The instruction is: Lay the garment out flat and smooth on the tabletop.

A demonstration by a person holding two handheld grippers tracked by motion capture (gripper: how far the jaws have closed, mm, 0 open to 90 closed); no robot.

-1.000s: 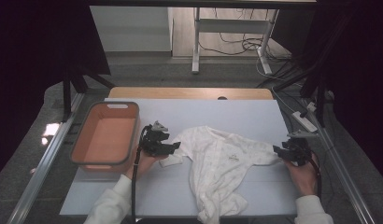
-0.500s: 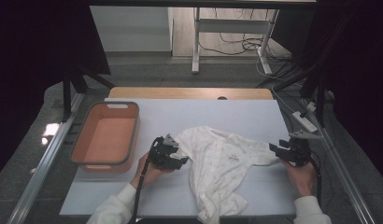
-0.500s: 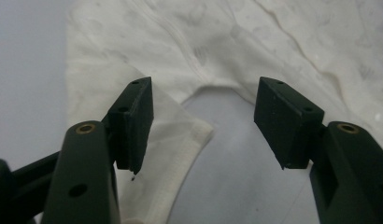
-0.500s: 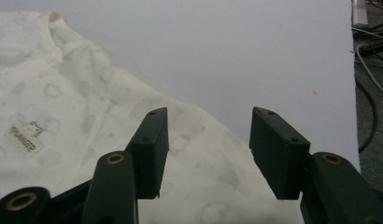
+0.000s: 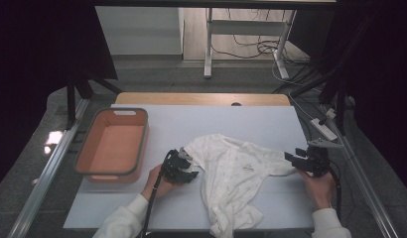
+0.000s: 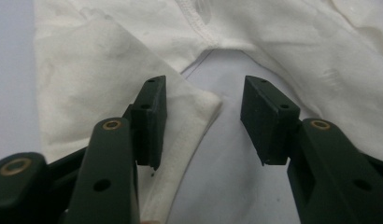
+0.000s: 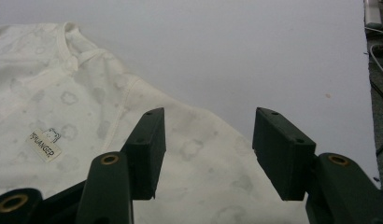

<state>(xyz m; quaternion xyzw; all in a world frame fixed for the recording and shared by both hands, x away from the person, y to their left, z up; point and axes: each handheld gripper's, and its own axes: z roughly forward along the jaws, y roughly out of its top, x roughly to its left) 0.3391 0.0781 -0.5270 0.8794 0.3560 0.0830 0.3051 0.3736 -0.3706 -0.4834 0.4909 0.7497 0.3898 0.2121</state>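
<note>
A small white garment (image 5: 231,171) lies crumpled on the white table top (image 5: 241,121), its lower part bunched near the front edge. My left gripper (image 5: 189,166) sits at the garment's left sleeve, open; in the left gripper view its jaws straddle the sleeve's folded hem (image 6: 199,107), which lies against the left jaw. My right gripper (image 5: 293,159) is at the right sleeve, open, its jaws standing over the sleeve cloth (image 7: 203,154). A small label (image 7: 45,144) shows on the garment's chest.
An orange tub (image 5: 112,144) with a grey rim stands at the table's left side. A power strip (image 5: 326,129) and cables lie on the floor to the right. Table legs and dark curtains are beyond the far edge.
My left gripper has moved toward the front and right, to the sleeve's hem. The garment's left sleeve has shifted with it. The right gripper has barely moved.
</note>
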